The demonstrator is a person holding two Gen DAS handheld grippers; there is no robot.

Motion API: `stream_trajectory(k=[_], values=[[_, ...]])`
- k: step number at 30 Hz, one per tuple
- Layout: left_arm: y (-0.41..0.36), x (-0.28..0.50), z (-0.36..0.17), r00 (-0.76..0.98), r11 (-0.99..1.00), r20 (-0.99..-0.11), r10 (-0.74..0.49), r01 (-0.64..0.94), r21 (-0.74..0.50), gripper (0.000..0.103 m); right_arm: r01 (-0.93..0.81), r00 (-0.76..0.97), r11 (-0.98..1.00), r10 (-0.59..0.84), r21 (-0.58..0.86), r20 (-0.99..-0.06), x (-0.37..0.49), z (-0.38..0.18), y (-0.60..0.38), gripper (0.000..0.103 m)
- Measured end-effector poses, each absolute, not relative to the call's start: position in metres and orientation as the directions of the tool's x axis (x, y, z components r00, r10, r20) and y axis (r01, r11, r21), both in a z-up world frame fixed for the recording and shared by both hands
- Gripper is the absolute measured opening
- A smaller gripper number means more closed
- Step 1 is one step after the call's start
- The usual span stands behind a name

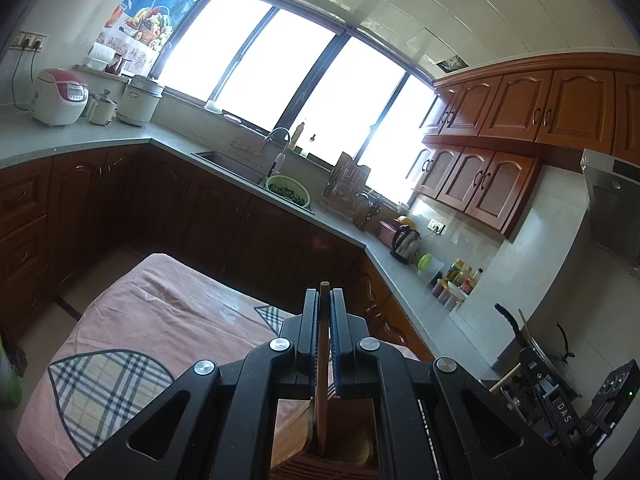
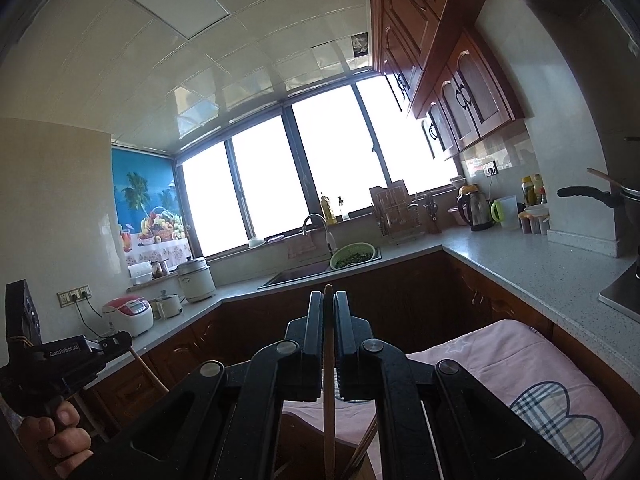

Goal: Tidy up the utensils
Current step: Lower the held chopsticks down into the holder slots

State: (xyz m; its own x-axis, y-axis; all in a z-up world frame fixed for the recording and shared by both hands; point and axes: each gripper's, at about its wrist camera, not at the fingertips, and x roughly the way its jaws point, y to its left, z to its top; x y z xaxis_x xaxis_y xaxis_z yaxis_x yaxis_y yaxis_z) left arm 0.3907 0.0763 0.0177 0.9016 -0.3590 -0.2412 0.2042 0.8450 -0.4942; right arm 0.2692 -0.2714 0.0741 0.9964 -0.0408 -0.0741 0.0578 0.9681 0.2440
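My left gripper (image 1: 324, 298) is shut on a wooden utensil handle (image 1: 322, 364) that stands upright between the jaws, its lower end in a wooden holder (image 1: 340, 444) below. My right gripper (image 2: 329, 300) is shut on another thin wooden utensil handle (image 2: 329, 392), also upright. More wooden sticks (image 2: 366, 446) lean beside it at the bottom of the right wrist view. The right gripper (image 1: 560, 408) shows at the lower right of the left wrist view. The left gripper (image 2: 64, 354), held in a hand, shows at the lower left of the right wrist view.
A table under a pink cloth (image 1: 168, 320) with plaid patches lies below both grippers; it also shows in the right wrist view (image 2: 500, 356). Grey counters (image 2: 520, 264) with a sink (image 1: 232, 164), green colander (image 1: 288, 190), kettle (image 2: 474, 206) and rice cookers (image 1: 60, 96) ring the room.
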Motion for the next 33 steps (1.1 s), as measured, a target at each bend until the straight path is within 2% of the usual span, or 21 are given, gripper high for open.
stream_trajectory(k=[7,16,33], values=[[0.068,0.407,0.000,0.877,0.853,-0.309,-0.369,0.187,-0.488,0.004,0.090,0.992,0.952,-0.058,0.292,-0.116,0.267,0.042,-0.275,0.004],[0.069,0.407,0.008,0.864,0.868,-0.325,-0.386,0.220,-0.446,0.004,0.113,0.981,0.916,-0.041,0.386,-0.191,0.276,0.022,-0.297,0.005],[0.067,0.418,0.017,0.847,0.876,-0.352,-0.399,0.238,-0.420,0.004,0.100,0.968,0.914,0.003,0.394,-0.251,0.285,0.017,-0.297,0.005]])
